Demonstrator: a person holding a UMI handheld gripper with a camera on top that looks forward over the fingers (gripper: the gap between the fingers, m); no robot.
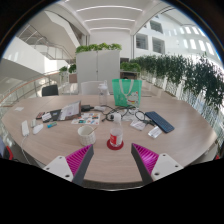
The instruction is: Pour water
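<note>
While spread wide and grasping nothing, hand-held gripper (113, 158) low over bench (60, 150), bottle (115, 133) just ahead between its fingers, cup (87, 131) beside; best approached straight, closing squarely around bottle's middle.

The gripper (112, 160) shows as 2 fingers that come up from below and lean toward each other. Each finger is dark, almost black, on its outer side and has a wedge shape, wide at the base and narrow at the tip. On the inner face of each finger there is a magenta pad: the left pad (78, 159) and the right pad (146, 157). The pads have fine ridges across their surface. Cables, screws and markings cannot be made out.
</note>
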